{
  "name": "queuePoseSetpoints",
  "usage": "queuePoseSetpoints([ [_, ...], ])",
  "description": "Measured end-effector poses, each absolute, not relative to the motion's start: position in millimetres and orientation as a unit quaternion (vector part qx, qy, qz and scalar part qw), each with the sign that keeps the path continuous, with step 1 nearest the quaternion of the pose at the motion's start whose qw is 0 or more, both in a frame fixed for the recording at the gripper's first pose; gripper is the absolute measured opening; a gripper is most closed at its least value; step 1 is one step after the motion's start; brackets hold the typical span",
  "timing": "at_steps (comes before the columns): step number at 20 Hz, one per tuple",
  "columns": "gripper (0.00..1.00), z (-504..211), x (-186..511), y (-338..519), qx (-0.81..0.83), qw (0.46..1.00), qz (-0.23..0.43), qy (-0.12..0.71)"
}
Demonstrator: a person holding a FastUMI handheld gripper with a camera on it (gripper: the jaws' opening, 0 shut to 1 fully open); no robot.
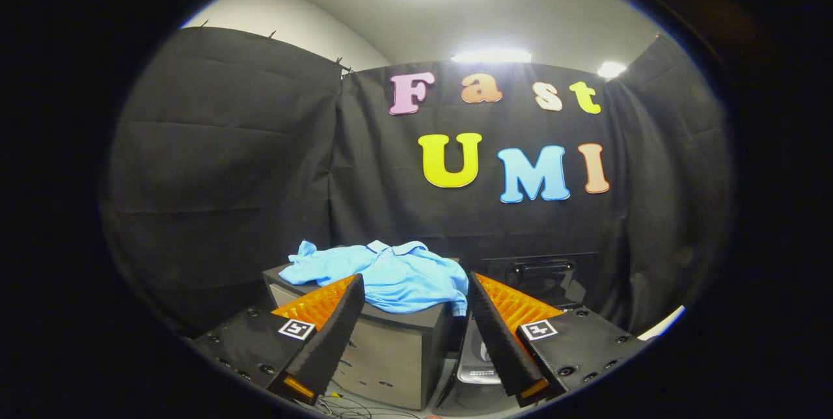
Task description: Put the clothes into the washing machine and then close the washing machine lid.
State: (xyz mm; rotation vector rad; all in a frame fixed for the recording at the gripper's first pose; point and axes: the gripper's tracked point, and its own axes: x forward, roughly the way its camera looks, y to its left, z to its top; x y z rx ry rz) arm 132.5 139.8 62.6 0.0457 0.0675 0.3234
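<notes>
A light blue polo shirt [388, 274] lies crumpled on top of a dark box-like cabinet [397, 347], beyond my fingers and slightly left of the gap between them. My gripper [414, 285] is open, with nothing between its fingers. The washing machine [540, 276] stands right of the cabinet, behind my right finger [501, 328]; its dark lid with a handle stands raised against the booth wall. Part of its pale opening [478, 367] shows low between the cabinet and my right finger.
Black cloth walls close in the booth behind and to both sides. Loose cables [351, 406] lie on the floor in front of the cabinet. A pale strip [660, 324] shows at the lower right by the wall.
</notes>
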Motion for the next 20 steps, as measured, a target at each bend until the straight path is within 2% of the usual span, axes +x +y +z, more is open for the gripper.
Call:
queuePoseSetpoints([
  [20, 0.99, 48.8, 274.6, 228.2, 0.028, 0.957, 0.252, 0.139],
])
